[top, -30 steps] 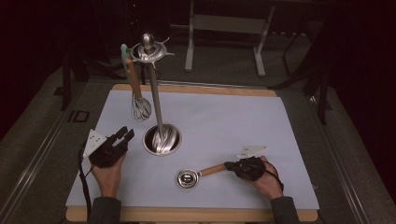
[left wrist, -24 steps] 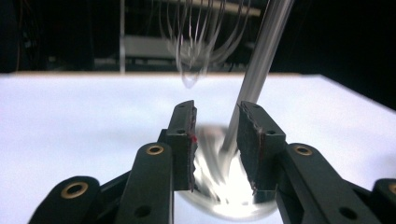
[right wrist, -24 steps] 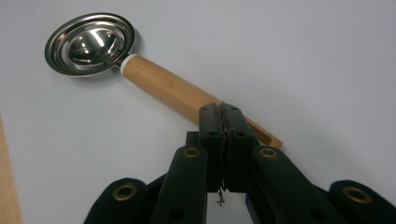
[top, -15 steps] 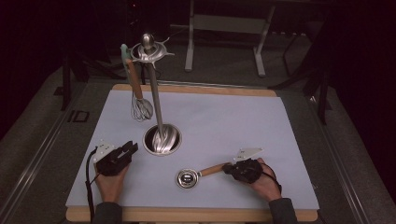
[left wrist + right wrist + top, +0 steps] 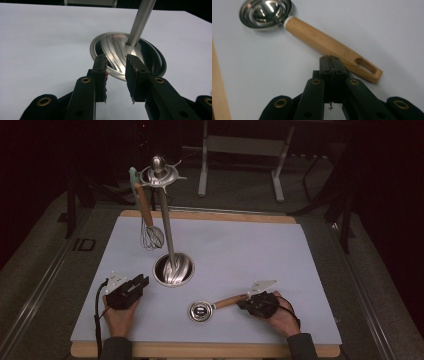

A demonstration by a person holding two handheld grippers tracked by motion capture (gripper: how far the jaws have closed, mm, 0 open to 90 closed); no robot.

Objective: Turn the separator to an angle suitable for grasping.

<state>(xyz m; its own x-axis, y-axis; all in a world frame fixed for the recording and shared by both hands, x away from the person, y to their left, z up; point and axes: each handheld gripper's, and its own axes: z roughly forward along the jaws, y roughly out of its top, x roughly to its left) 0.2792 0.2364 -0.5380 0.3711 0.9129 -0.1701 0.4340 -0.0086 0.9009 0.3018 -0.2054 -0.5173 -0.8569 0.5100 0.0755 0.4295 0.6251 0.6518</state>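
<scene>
Whisk hung on stand; strainer unhung, six o'clock of base. Right tool closed (empty), left tool open.

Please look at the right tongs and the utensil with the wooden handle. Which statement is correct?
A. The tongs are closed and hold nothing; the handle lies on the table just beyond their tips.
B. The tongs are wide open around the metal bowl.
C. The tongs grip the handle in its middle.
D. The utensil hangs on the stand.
A: in the right gripper view the right tongs are pressed together with nothing between them, and the wooden handle lies flat beyond their tips.
</scene>
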